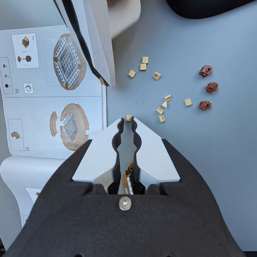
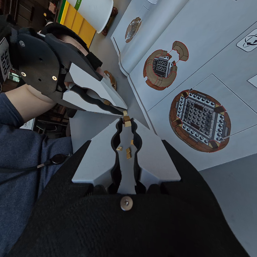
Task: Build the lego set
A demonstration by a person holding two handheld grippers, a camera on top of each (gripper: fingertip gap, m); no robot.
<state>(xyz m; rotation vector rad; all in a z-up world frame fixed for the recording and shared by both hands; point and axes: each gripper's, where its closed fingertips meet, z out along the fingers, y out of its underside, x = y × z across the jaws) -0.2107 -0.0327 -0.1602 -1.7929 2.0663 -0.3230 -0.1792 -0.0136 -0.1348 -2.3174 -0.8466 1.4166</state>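
My left gripper (image 1: 127,119) is shut on a small tan tile (image 1: 129,118), held above the table. In the right wrist view it comes in from the left (image 2: 124,112) with the tan tile (image 2: 125,112) at its tips. My right gripper (image 2: 126,122) is shut on a small brown brick with tan tiles on it (image 2: 127,122). The two held pieces are almost touching, the tile just above the brick. In the left wrist view the right gripper (image 1: 103,82) reaches in from the top. The round brown and tan build (image 2: 112,81) lies behind the left gripper.
Several loose tan tiles (image 1: 144,64) and three reddish-brown bricks (image 1: 205,70) lie on the blue-grey table (image 1: 194,139). The open instruction booklet (image 1: 52,97) lies to the left. A white cup (image 2: 94,13) and a yellow box (image 2: 77,22) stand beyond the booklet. The tips of one gripper are about 5 centimeters away from the tips of the other.
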